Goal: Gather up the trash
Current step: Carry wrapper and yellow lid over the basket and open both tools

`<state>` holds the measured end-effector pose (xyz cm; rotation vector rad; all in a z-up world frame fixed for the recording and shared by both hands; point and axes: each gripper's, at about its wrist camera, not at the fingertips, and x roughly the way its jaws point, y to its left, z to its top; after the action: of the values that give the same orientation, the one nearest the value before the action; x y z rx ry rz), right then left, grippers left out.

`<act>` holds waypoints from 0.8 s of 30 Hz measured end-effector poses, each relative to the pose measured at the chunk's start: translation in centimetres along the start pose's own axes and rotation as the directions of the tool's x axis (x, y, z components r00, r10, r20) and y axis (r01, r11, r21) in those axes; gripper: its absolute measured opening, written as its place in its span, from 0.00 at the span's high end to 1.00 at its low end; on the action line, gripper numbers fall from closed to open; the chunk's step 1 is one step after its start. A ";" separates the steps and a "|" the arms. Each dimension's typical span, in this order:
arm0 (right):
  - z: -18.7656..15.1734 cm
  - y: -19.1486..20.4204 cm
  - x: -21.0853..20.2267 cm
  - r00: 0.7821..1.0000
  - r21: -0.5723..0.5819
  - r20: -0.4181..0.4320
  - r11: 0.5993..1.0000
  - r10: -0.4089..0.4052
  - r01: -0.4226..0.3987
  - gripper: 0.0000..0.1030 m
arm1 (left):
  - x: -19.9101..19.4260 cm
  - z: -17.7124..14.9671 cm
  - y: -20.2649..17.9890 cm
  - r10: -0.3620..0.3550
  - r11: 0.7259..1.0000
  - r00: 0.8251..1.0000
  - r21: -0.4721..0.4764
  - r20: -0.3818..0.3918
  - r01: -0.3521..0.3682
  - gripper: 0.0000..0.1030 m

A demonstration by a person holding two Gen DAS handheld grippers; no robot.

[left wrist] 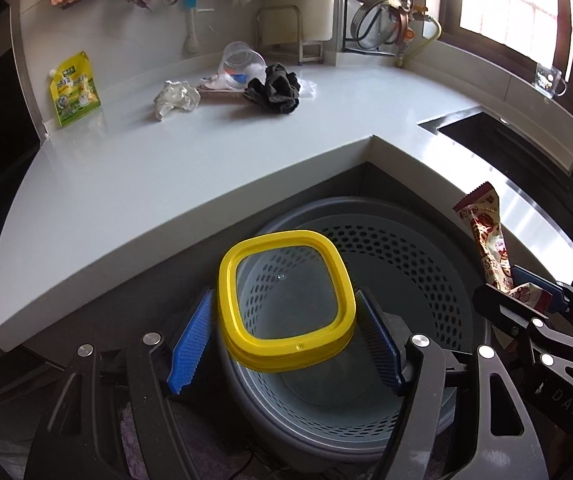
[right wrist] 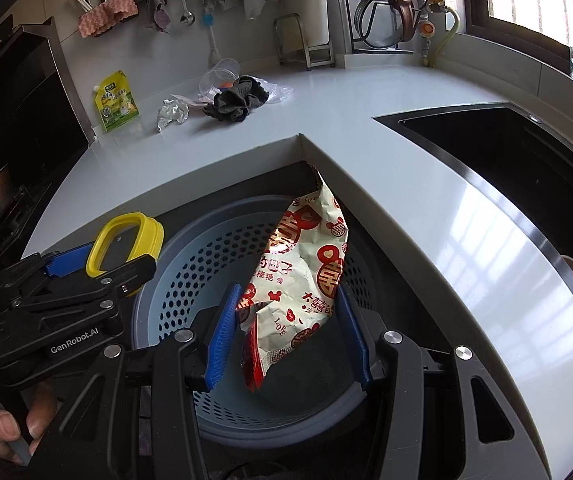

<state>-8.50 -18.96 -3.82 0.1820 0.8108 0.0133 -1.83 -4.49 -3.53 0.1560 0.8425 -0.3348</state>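
Note:
In the left wrist view my left gripper [left wrist: 286,344] is shut on a yellow-rimmed lid [left wrist: 286,354] with a clear centre, one blue pad on each side. It hangs above the grey perforated bin [left wrist: 426,248] on the floor below the counter corner. My right gripper [right wrist: 286,324] is shut on a crumpled red-and-white snack bag [right wrist: 306,276], also over the bin [right wrist: 190,264]. Each gripper shows in the other's view: the right gripper [left wrist: 526,300] with the bag [left wrist: 486,232] at the right, the left gripper [right wrist: 98,264] with the lid [right wrist: 126,240] at the left.
On the white counter [left wrist: 166,168] lie crumpled paper [left wrist: 176,98], a black cloth [left wrist: 274,88], a clear plastic cup [left wrist: 242,62] and a green pouch [left wrist: 74,88]. A dark sink [right wrist: 506,148] is set in at the right. The counter's inner corner overhangs the bin.

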 end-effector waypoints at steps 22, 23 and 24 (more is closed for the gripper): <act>-1.3 -1.0 3.2 0.996 0.013 -0.090 1.000 0.023 -0.022 0.54 | 2.2 -0.7 -0.3 -0.042 0.999 0.996 -0.012 -0.084 0.041 0.31; -1.2 -1.0 3.2 0.996 0.014 -0.087 1.000 0.023 -0.022 0.54 | 2.3 -0.6 -0.2 -0.046 0.999 0.995 -0.019 -0.087 0.045 0.31; -1.2 -1.0 3.2 0.996 0.016 -0.085 1.000 0.023 -0.022 0.54 | 2.3 -0.6 -0.2 -0.049 0.999 0.995 -0.022 -0.091 0.048 0.31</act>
<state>-7.25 -19.54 -7.10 0.2057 0.8939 0.0361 -0.90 -5.05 -5.68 0.1334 0.9410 -0.3670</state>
